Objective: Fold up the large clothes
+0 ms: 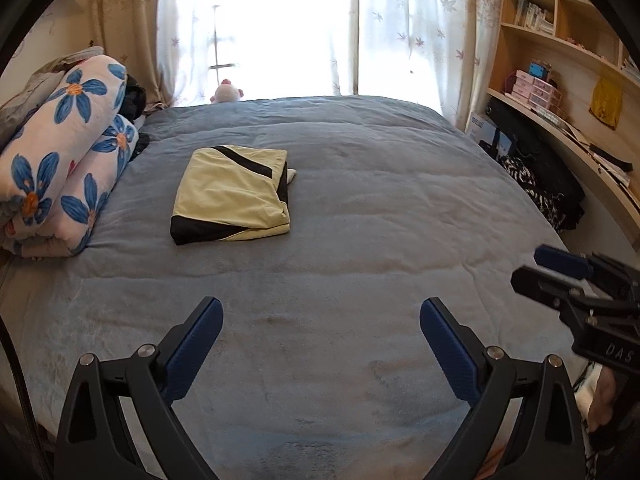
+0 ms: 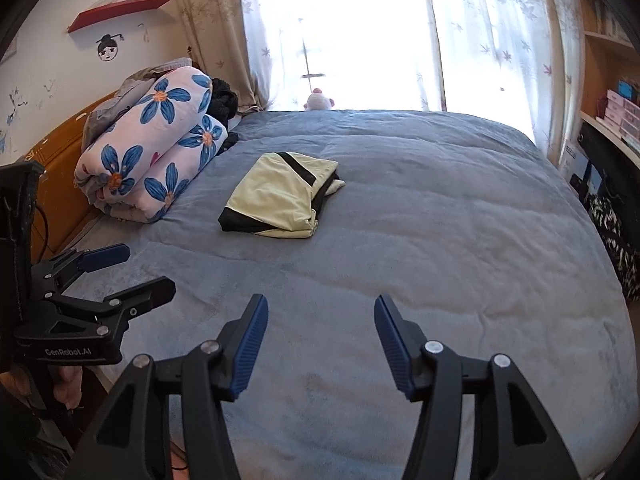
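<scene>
A pale yellow garment with black panels [image 1: 230, 194] lies folded into a flat rectangle on the blue bed cover [image 1: 360, 208], left of the middle. It also shows in the right wrist view [image 2: 280, 196]. My left gripper [image 1: 321, 308] is open and empty, above the near part of the bed, well short of the garment. My right gripper [image 2: 320, 306] is open and empty too, beside it at the near edge. Each gripper shows from the side in the other's view: the right gripper [image 1: 532, 268] and the left gripper [image 2: 148, 268].
A rolled quilt with blue flowers [image 1: 60, 164] lies along the bed's left side by the wooden headboard [image 2: 52, 152]. A plush toy [image 1: 227, 92] sits at the far edge under the curtained window. Shelves [image 1: 560, 60] and dark bags [image 1: 540, 184] stand to the right.
</scene>
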Available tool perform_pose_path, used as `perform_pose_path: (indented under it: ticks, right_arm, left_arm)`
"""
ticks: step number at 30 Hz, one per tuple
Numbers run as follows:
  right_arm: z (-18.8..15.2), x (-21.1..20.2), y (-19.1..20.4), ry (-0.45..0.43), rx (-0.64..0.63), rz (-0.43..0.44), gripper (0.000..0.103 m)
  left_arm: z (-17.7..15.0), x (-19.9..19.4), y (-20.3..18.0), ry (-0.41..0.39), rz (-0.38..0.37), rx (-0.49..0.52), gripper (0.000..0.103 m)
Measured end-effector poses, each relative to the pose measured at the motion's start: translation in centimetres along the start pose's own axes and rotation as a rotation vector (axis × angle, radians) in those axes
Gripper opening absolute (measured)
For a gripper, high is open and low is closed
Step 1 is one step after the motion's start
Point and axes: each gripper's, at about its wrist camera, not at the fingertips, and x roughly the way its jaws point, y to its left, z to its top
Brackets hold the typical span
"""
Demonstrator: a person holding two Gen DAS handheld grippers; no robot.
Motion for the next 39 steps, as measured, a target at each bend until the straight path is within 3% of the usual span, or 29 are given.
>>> perform_pose_path:
  ticks: [7, 14, 19, 28, 39]
  right_arm:
    - [-4.2, 0.7, -1.1, 0.02, 0.085, -0.022, 0.066]
    - [-8.0, 1.6, -2.4, 0.018, 0.151, -0.109, 0.067]
    - [-9.8, 2.3, -2.7, 0.038, 0.179, -0.121, 0.067]
    - [-10.8, 2.9, -2.2, 0.061, 0.148, -0.14, 0.068]
    - [-11.1, 3.0, -1.7, 0.062, 0.129, -0.156, 0.068]
  left_arm:
    - [-3.3, 1.0, -1.2, -0.006, 0.05, -0.072, 0.098]
    - [-6.6, 2.8, -3.8, 0.03, 0.117, -0.057, 0.098]
    - [-8.7, 3.7, -4.9, 0.063, 0.134, -0.056, 0.098]
    - [-10.6, 4.0, -5.3, 0.102, 0.14, -0.067, 0.098]
    - [-10.6, 4.4, -5.2, 0.127, 0.151, -0.083, 0.098]
